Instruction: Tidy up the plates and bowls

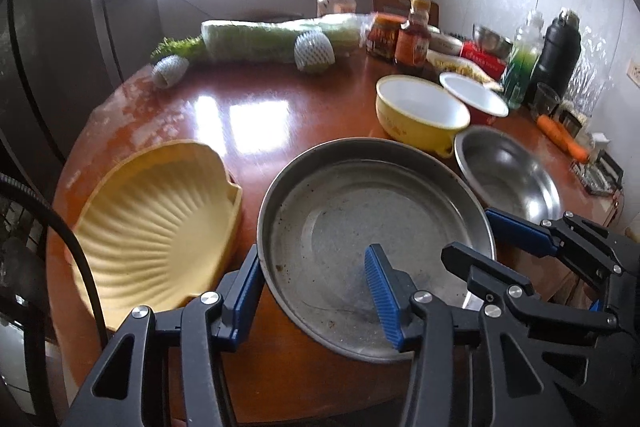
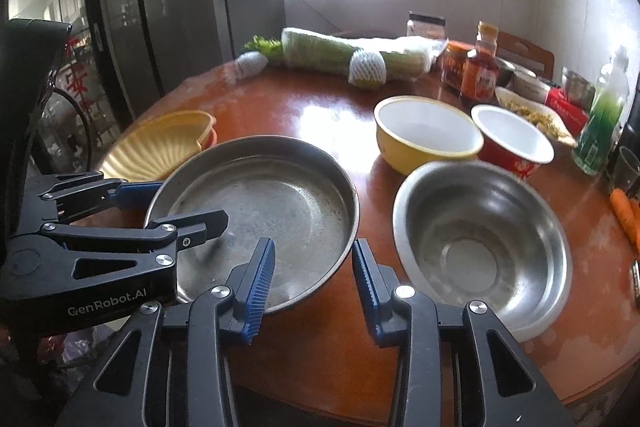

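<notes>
A wide, shallow metal pan (image 1: 360, 211) (image 2: 260, 195) lies on the round wooden table (image 1: 248, 115). My left gripper (image 1: 314, 291) (image 2: 176, 207) straddles its near-left rim, one pad outside and one inside, shut on the wall. At the near-right rim my right gripper (image 2: 314, 283) (image 1: 488, 239) holds the pan the same way. Left of the pan sits a ribbed yellow shell-shaped plate (image 1: 160, 223) (image 2: 156, 147). A steel bowl (image 1: 508, 171) (image 2: 480, 239) stands to the right. Behind it are a yellow bowl (image 1: 420, 111) (image 2: 428, 135) and a red bowl (image 1: 476, 95) (image 2: 512, 139).
Wrapped cabbage (image 1: 276, 39) and two netted fruits lie at the table's far side. Sauce bottles (image 1: 412, 39), a green bottle (image 1: 520, 67), a black flask (image 1: 560, 55) and a carrot (image 1: 560, 139) crowd the right edge by the wall. A grey fridge (image 2: 160, 7) stands at left.
</notes>
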{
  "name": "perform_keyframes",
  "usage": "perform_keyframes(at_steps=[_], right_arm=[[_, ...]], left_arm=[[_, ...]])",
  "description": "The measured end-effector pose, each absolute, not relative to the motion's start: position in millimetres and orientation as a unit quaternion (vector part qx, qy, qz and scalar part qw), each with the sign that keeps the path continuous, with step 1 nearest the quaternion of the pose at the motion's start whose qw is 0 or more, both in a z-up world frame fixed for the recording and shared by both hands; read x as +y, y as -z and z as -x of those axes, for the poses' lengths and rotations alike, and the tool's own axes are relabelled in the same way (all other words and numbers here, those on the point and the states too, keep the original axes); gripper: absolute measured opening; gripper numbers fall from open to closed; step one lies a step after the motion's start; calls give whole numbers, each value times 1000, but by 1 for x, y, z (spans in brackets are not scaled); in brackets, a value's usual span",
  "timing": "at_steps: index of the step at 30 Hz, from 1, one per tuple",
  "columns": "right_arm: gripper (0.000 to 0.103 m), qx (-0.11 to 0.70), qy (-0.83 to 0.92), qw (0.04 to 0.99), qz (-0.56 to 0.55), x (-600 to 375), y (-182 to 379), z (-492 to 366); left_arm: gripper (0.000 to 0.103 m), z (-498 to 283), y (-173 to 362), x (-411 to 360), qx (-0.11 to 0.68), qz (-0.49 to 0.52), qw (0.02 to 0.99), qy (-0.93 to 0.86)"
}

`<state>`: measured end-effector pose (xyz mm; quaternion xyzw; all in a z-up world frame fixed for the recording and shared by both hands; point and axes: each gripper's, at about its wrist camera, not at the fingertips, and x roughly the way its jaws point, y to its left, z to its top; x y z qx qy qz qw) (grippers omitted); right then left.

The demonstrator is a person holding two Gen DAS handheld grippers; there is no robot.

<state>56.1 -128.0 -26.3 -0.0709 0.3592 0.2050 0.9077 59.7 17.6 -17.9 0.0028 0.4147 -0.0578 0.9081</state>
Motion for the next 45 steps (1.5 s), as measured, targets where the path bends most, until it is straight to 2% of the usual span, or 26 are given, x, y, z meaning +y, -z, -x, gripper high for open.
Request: perform_keyframes(at_steps=[16,45], right_arm=[[41,299,-230,922,83,-98,-22,-40],[41,256,-303,912,107,-5,-53,-78]], left_arm=[[51,-43,-30,48,355,18,934,34],[51,-55,-48,137,319,42,945,-52]])
